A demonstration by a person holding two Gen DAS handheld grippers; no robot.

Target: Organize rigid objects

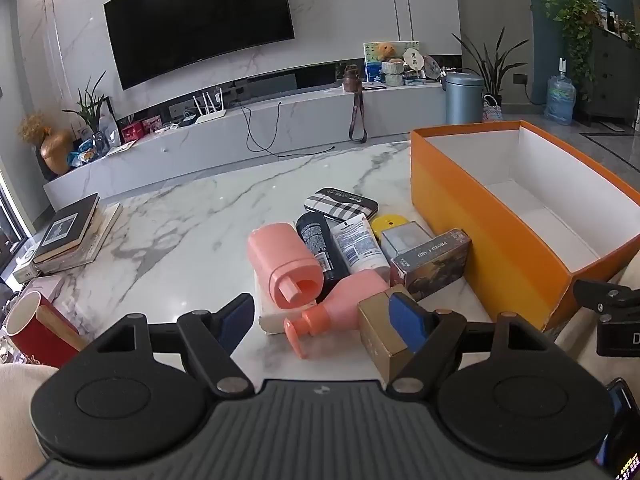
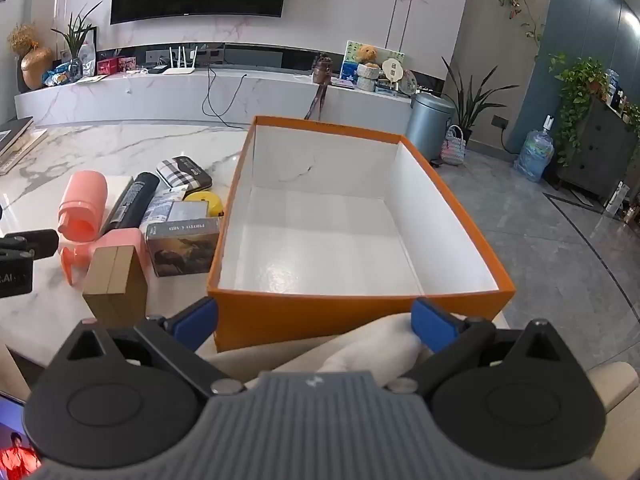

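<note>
A pile of rigid items lies on the marble table (image 1: 168, 216): a pink jar (image 1: 284, 264), a pink pump bottle (image 1: 340, 304), a black tube (image 1: 320, 248), a white tube (image 1: 360, 244), a plaid case (image 1: 340, 204), a yellow disc (image 1: 388, 222), a photo card box (image 1: 432, 264) and a gold box (image 1: 380, 336). My left gripper (image 1: 320, 322) stands open just short of the pile, holding nothing. The orange box (image 2: 320, 316), white inside with nothing in it, sits right of the pile. My right gripper (image 2: 316, 320) is open at its near wall.
Stacked books (image 1: 68, 232) and a red mug (image 1: 32, 328) sit at the table's left side. A white cloth-covered arm or cushion (image 2: 372, 344) lies under the right gripper. Beyond the table are a TV console (image 1: 240, 136), a bin (image 2: 430, 124) and grey floor (image 2: 540, 240).
</note>
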